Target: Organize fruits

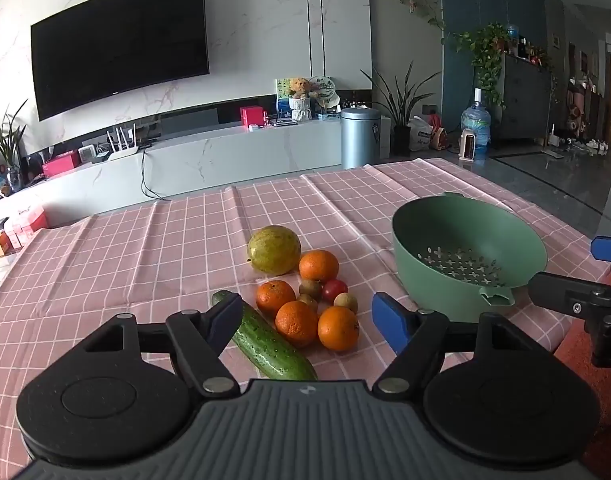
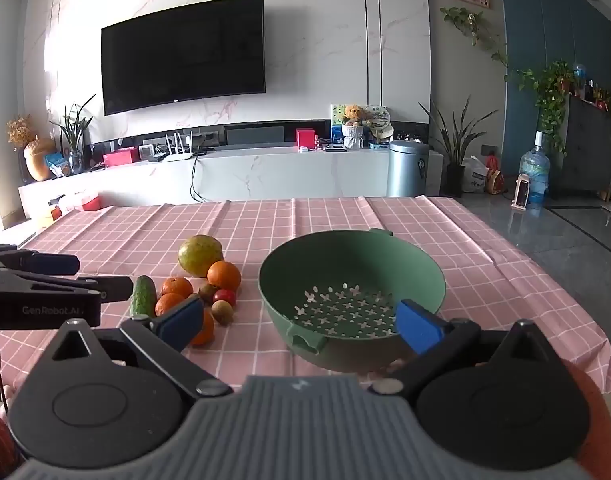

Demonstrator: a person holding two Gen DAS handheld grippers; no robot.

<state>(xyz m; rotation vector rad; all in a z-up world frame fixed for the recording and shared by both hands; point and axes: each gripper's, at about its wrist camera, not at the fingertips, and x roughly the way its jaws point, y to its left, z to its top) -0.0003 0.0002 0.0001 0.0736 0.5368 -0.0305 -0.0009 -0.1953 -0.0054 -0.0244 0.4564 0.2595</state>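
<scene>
Fruit sits in a tight pile near the middle of the table, on its pink checked cloth: a big yellow-green fruit at the far side, four oranges around and in front of it, and a few small brown and red fruits tucked between them. A cucumber lies slantwise at the pile's near left, just beside the nearest oranges.

Your left claw hangs above the near edge of the table with its jaws spread wide, gripping nothing; the cucumber and the front oranges show between its fingers.

Toward the right edge of the table stands a green strainer bowl, upright, with only its cross-shaped holes showing inside. It is near the pile but not touching it.

Your right claw is also wide open and holds nothing, and it points at the bowl's near rim from the near edge of the table. A dark television hangs on the far wall.
</scene>
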